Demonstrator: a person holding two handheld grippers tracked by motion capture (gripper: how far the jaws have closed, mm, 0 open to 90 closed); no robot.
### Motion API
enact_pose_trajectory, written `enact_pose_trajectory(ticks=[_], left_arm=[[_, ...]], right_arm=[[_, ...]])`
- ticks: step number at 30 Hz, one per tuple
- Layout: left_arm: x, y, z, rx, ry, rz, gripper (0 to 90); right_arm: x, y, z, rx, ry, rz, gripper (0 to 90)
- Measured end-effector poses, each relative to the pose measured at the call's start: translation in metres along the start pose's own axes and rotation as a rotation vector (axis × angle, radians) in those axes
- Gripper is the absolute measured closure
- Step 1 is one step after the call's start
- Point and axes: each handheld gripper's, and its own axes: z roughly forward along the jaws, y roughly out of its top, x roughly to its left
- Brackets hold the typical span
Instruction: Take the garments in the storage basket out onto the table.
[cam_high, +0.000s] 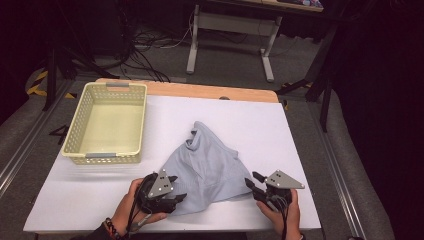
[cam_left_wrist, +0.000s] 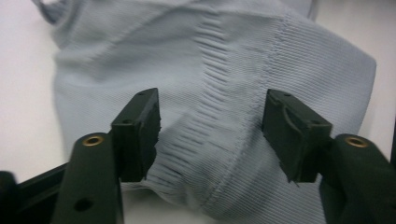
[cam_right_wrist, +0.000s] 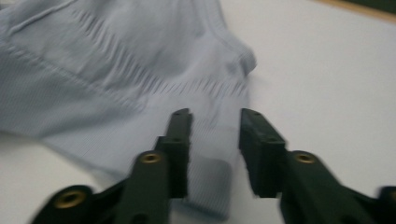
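The pale blue-grey ribbed knit garment (cam_high: 207, 167) lies crumpled on the white desk (cam_high: 280, 135), toward my near edge, its collar end bunched and raised toward the far side. In the left gripper view the garment (cam_left_wrist: 219, 84) spreads flat beneath and beyond my fingers, a stitched seam running through its ribbing. In the right gripper view its near corner (cam_right_wrist: 140, 93) ends in a folded hem lying between my fingers.

My left gripper (cam_high: 172, 187) sits at the garment's near-left edge, its tips over the fabric. Its fingers (cam_left_wrist: 140, 126) stand released, well apart, with cloth under the gap and no pad pressing on it.

My right gripper (cam_high: 254, 182) is at the garment's near-right corner, pointing toward it. Its fingers (cam_right_wrist: 180, 135) are also released, set on either side of the hem with a clear gap; this view is blurred, and I see neither pad pinching the cloth.

A pale yellow perforated plastic basket (cam_high: 82, 115) stands at the desk's far-left corner, well apart from the garment. Beyond the desk lies a grey floor (cam_high: 225, 65) with cables and a table frame.
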Motion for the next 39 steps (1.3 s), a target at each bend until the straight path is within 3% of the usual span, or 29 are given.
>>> enact_pose_trajectory(ticks=[2,3,6,8,10,12,14,16,17,18,19,20,23,24,27,28,31,32,34,39], left_arm=[[-0.001,-0.002,0.004,0.029,-0.002,0.014,47.8],[-0.002,-0.004,0.009,0.053,-0.015,0.028,53.8],[-0.001,-0.005,0.012,0.074,-0.034,0.023,61.0],[0.0,-0.006,0.012,0.081,-0.066,0.035,69.8],[0.001,-0.006,0.012,0.085,-0.084,0.044,74.4],[0.002,-0.006,0.012,0.087,-0.096,0.045,80.5],[0.003,-0.007,0.012,0.088,-0.104,0.039,80.9],[0.004,-0.008,0.012,0.08,-0.113,0.032,80.9],[0.004,-0.008,0.012,0.075,-0.116,0.031,80.9],[0.005,-0.009,0.012,0.07,-0.114,0.033,80.9],[0.005,-0.009,0.012,0.068,-0.116,0.032,80.9],[0.005,-0.009,0.012,0.068,-0.116,0.032,80.9],[0.005,-0.009,0.012,0.065,-0.117,0.033,80.9],[0.004,-0.009,0.011,0.072,-0.114,0.041,80.8],[0.003,-0.008,0.01,0.068,-0.11,0.047,81.0],[0.002,-0.009,0.009,0.073,-0.109,0.043,82.2],[0.0,-0.007,0.006,0.06,-0.113,0.054,84.4],[-0.001,-0.006,0.005,0.049,-0.121,0.053,84.4],[-0.003,-0.004,0.002,0.044,-0.134,0.068,85.4],[-0.011,-0.002,0.005,0.061,-0.151,0.094,85.8]], right_arm=[[-0.002,0.004,0.004,-0.006,-0.014,-0.018,56.1],[-0.007,0.014,0.015,-0.025,-0.004,-0.04,49.8],[-0.01,0.023,0.027,-0.02,-0.006,-0.052,43.9],[-0.016,0.036,0.053,-0.013,0.023,-0.098,40.2],[-0.017,0.04,0.063,-0.007,0.024,-0.117,39.2],[-0.021,0.047,0.094,0.052,0.062,-0.149,35.1],[-0.023,0.048,0.108,0.085,0.102,-0.153,34.7],[-0.024,0.047,0.114,0.101,0.109,-0.151,35.4],[-0.026,0.046,0.12,0.12,0.134,-0.13,39.0],[-0.029,0.044,0.122,0.128,0.174,-0.098,51.0],[-0.03,0.044,0.119,0.133,0.197,-0.093,63.1],[-0.03,0.044,0.119,0.133,0.197,-0.093,63.1],[-0.028,0.042,0.112,0.157,0.24,-0.09,80.4],[-0.026,0.041,0.107,0.168,0.222,-0.107,82.4],[-0.024,0.04,0.098,0.167,0.183,-0.113,84.6],[-0.023,0.04,0.082,0.147,0.14,-0.096,84.9],[-0.02,0.039,0.059,0.111,0.093,-0.081,85.3],[-0.02,0.039,0.059,0.111,0.093,-0.081,85.3],[-0.019,0.034,0.034,0.093,0.041,-0.073,85.2],[-0.024,0.017,0.02,0.11,0.035,-0.016,84.1]])
